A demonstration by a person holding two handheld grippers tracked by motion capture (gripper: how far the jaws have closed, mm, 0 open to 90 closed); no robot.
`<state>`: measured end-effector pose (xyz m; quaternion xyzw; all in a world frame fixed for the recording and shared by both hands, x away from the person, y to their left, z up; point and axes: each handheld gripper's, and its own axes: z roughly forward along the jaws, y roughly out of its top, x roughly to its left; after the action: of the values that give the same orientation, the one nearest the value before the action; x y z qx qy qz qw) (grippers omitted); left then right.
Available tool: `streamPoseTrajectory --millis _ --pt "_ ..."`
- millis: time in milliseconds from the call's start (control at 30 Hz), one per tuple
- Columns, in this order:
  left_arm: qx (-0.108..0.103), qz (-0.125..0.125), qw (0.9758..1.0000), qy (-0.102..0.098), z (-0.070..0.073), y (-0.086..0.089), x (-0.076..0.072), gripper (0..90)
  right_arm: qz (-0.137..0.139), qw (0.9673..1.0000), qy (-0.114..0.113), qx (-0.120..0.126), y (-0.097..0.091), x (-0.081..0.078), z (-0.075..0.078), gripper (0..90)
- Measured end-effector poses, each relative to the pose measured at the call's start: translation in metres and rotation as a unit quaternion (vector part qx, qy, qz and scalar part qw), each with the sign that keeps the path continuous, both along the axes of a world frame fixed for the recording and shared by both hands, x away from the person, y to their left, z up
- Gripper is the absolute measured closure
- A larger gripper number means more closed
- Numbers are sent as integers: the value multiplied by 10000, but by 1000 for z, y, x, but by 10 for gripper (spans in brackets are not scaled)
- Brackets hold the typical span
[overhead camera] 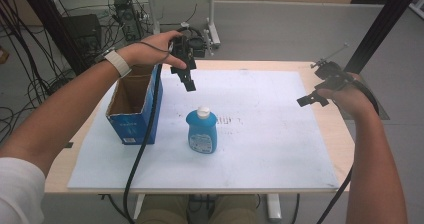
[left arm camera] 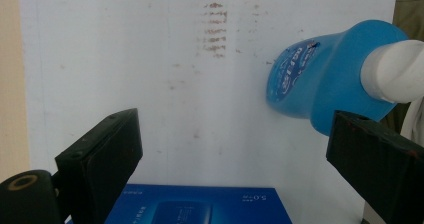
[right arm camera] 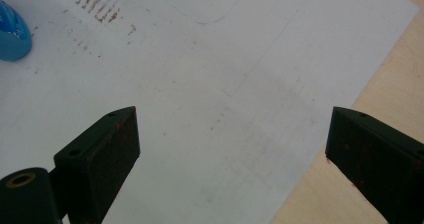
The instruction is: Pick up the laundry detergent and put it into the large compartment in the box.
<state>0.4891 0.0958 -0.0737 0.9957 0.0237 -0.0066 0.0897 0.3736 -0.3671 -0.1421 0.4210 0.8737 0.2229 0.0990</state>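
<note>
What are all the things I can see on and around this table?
bottle: one, blue with a white cap, standing near the middle of the white mat
box: one, blue outside and brown inside, open on top, at the mat's left edge
mat: one, white with faint brown marks, covering most of the table
table: one, light wood, showing around the mat
cables: several, black, on the floor at far left
left gripper: one, black, jaws open, held above the mat beyond the bottle
right gripper: one, black, jaws open, over the mat's right edge
watch: one, white band, on the left wrist
</note>
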Motion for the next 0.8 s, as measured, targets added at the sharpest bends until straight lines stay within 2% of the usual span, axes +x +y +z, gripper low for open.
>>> streamPoseTrajectory --millis 800 --pt "-79 39 10000 -17 8 9 -6 77 24 10000 49 28 0 -1 -1 81"
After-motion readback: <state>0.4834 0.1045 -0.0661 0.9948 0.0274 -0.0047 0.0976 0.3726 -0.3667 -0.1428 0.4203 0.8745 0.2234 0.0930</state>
